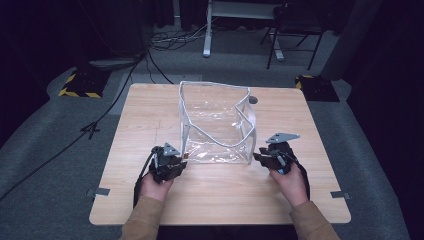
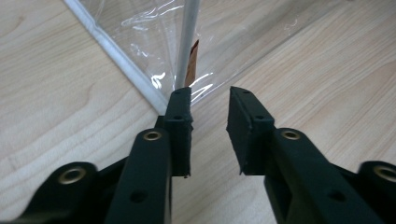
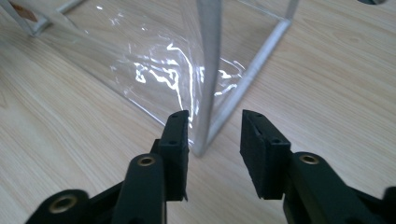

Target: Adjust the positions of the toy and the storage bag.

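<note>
A clear plastic bag [image 1: 215,120] with white piping stands open-topped in the middle of the wooden table [image 1: 225,200]. My left gripper [image 1: 183,160] is at its near left bottom corner and my right gripper [image 1: 256,156] at its near right bottom corner. In the left gripper view the jaws [image 2: 210,100] stand apart, with the bag's corner [image 2: 154,28] and its brown tag [image 2: 192,63] just ahead of the left jaw's tip. In the right gripper view the jaws [image 3: 215,123] straddle the bag's upright corner seam [image 3: 208,70] without pressing on it.
A hand holds each gripper near the table's front edge. Bare wood lies to both sides of the bag. Beyond the table are grey carpet, cables, a desk leg [image 1: 207,30] and a chair [image 1: 295,30].
</note>
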`<state>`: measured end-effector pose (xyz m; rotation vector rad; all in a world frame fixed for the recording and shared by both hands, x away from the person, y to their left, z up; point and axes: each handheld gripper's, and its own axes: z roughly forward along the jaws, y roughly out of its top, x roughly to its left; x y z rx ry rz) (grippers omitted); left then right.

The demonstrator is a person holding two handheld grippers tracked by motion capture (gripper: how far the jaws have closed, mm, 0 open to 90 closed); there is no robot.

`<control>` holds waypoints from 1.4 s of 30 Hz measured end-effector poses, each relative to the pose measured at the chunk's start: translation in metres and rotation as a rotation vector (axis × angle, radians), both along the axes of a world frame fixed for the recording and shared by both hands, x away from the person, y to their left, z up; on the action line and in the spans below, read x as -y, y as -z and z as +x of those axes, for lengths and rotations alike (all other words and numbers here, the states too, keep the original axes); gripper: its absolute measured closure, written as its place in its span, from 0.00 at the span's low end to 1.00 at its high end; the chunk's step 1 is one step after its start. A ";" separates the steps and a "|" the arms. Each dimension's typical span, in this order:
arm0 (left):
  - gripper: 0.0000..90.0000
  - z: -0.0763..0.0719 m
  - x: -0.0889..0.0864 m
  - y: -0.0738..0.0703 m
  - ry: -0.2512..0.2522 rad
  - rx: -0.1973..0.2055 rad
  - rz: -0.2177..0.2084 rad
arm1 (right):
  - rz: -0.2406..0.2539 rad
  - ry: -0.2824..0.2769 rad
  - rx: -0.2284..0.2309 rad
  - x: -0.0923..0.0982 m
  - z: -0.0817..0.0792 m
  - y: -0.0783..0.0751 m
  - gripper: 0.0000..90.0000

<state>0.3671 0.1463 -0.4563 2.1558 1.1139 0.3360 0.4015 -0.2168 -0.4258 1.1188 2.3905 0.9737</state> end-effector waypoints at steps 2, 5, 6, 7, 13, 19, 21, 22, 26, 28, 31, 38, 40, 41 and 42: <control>0.91 0.003 0.002 -0.001 0.016 0.002 0.007 | 0.028 -0.026 -0.014 -0.004 0.006 0.000 0.81; 1.00 0.003 0.003 -0.003 0.015 0.010 0.026 | 0.021 -0.034 -0.023 -0.007 0.012 0.001 0.95; 1.00 0.001 0.004 -0.003 0.018 0.015 0.028 | 0.021 -0.034 -0.024 -0.006 0.012 0.001 0.96; 1.00 -0.001 0.004 -0.003 0.025 0.015 0.030 | 0.033 -0.035 -0.033 -0.005 0.012 0.001 0.96; 1.00 -0.021 0.003 -0.003 0.092 -0.009 0.040 | 0.000 -0.059 -0.023 -0.004 -0.007 -0.001 0.97; 0.98 -0.039 -0.006 0.004 0.080 -0.002 0.009 | 0.053 -0.075 -0.019 0.006 -0.034 0.003 0.96; 0.77 -0.035 -0.006 0.001 0.041 0.005 -0.007 | 0.065 -0.068 -0.028 0.010 -0.036 0.003 0.96; 0.68 -0.031 -0.004 -0.001 0.034 0.008 -0.013 | 0.068 -0.070 -0.029 0.012 -0.035 0.003 0.96; 0.57 -0.016 0.008 -0.004 0.011 0.024 0.023 | 0.067 -0.068 -0.030 0.012 -0.034 0.003 0.96; 0.59 -0.007 0.013 -0.002 0.027 0.019 0.039 | 0.069 -0.066 -0.030 0.012 -0.034 0.003 0.96; 0.73 0.001 0.016 -0.001 0.020 0.012 0.044 | 0.085 -0.070 -0.037 0.015 -0.032 0.004 0.96; 0.97 -0.009 0.016 -0.002 0.062 0.025 0.091 | 0.083 -0.068 -0.035 0.020 -0.034 0.004 0.96; 0.97 -0.020 0.017 -0.002 0.082 0.042 0.108 | 0.079 -0.069 -0.037 0.021 -0.038 0.003 0.96; 0.97 -0.025 0.016 -0.002 0.086 0.048 0.101 | 0.080 -0.072 -0.038 0.022 -0.040 0.003 0.96; 0.97 -0.033 0.015 -0.001 0.094 0.036 0.083 | 0.079 -0.079 -0.041 0.023 -0.043 0.003 0.96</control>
